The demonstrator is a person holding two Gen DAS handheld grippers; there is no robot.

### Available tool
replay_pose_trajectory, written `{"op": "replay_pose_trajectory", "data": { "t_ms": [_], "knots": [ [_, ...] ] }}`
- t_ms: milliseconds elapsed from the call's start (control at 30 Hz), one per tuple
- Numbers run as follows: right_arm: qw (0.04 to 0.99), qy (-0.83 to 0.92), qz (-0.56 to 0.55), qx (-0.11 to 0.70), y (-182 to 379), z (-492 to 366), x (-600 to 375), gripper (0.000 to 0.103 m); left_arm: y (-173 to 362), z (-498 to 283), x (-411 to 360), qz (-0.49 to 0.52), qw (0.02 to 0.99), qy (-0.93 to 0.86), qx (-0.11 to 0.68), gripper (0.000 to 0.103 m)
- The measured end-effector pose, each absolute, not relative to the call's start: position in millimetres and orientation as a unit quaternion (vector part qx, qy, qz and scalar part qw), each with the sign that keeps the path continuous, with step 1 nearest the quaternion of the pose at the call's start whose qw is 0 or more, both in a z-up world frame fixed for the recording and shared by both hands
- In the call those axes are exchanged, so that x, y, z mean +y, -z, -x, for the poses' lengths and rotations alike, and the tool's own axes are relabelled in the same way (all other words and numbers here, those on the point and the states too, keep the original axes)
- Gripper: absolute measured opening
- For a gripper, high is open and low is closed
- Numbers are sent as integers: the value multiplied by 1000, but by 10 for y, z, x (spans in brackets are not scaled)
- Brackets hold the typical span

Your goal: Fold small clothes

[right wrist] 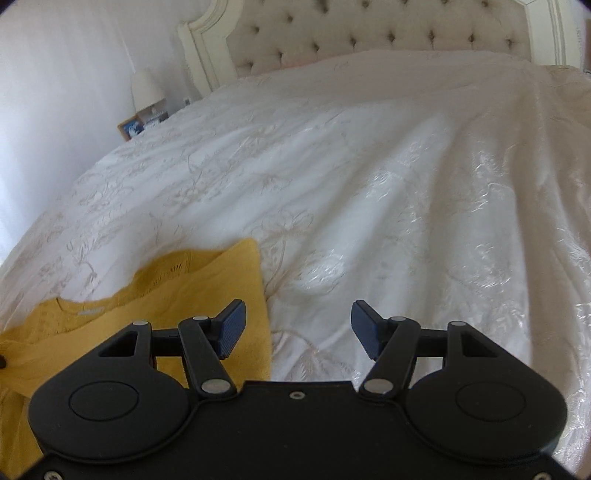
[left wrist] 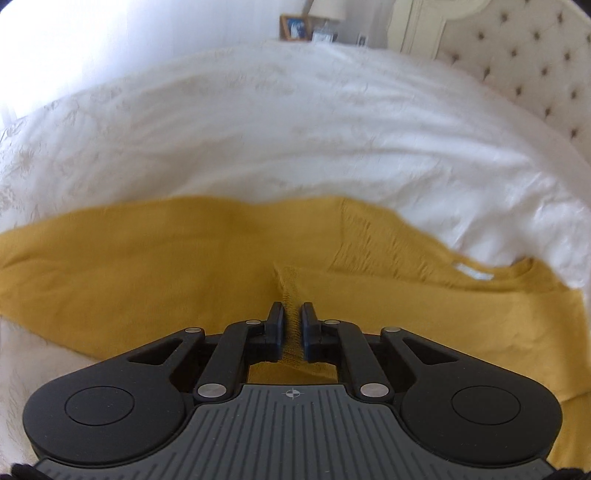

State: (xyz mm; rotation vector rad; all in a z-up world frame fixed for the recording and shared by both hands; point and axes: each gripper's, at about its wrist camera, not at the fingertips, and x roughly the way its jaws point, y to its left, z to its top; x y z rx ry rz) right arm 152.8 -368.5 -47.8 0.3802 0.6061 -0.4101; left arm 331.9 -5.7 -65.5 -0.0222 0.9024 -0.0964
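A: Left gripper (left wrist: 293, 325)?
B: My jaws are pinched nearly together on a ribbed edge of the yellow top (left wrist: 147, 266); fabric fills the narrow gap. I'm held low, pointing across the garment.
A: Right gripper (right wrist: 297, 330)?
B: Jaws spread wide, gripping nothing. I hover above the bedspread (right wrist: 369, 184), my left finger over the top's edge.
A: Garment?
B: Mustard knit, spread on the white bed, one layer lapped over, neckline toward the headboard (right wrist: 369, 33). Left view is blurred.
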Motion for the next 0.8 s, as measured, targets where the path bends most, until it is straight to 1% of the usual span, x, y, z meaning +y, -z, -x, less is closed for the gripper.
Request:
{"op": "replay_pose_trajectory", "data": {
  "t_ms": [33, 67, 133, 167, 233, 267, 300, 467, 533, 600, 667, 700, 733, 800],
  "knots": [
    [915, 194, -176, 307, 506, -1568, -3646, 67, 726, -3319, -60, 2, 896, 42, 442, 15],
    [913, 192, -166, 320, 539, -1604, -3615, 67, 779, -3298, -48, -7, 896, 41, 442, 16],
    [905, 194, -144, 351, 615, -1667, -3561, 68, 830, -3238, -25, -30, 902, 39, 430, 30],
    [899, 200, -127, 369, 664, -1702, -3531, 68, 822, -3204, -7, -42, 904, 39, 423, 33],
    [895, 206, -99, 383, 718, -1732, -3479, 75, 808, -3165, 18, -62, 906, 34, 418, 38],
    [894, 210, -91, 385, 719, -1737, -3461, 75, 795, -3152, 33, -68, 906, 33, 417, 40],
    [894, 210, -88, 385, 706, -1736, -3459, 75, 779, -3137, 48, -73, 906, 31, 416, 44],
    [892, 214, -87, 388, 688, -1723, -3474, 77, 767, -3015, 138, -91, 905, 23, 415, 49],
    [892, 215, -88, 387, 682, -1723, -3477, 78, 776, -2950, 184, -92, 906, 25, 413, 56],
    [894, 216, -86, 384, 673, -1727, -3470, 78, 785, -2884, 252, -87, 907, 35, 410, 60],
    [898, 214, -86, 375, 654, -1727, -3467, 78, 804, -2843, 361, -64, 905, 53, 417, 70],
    [902, 212, -90, 366, 633, -1717, -3461, 78, 836, -2841, 428, -45, 900, 69, 428, 80],
    [907, 209, -98, 352, 601, -1699, -3456, 79, 864, -2831, 508, -23, 897, 90, 433, 85],
    [919, 201, -115, 320, 522, -1653, -3460, 80, 879, -2771, 648, 5, 900, 123, 419, 88]
  ]
}}
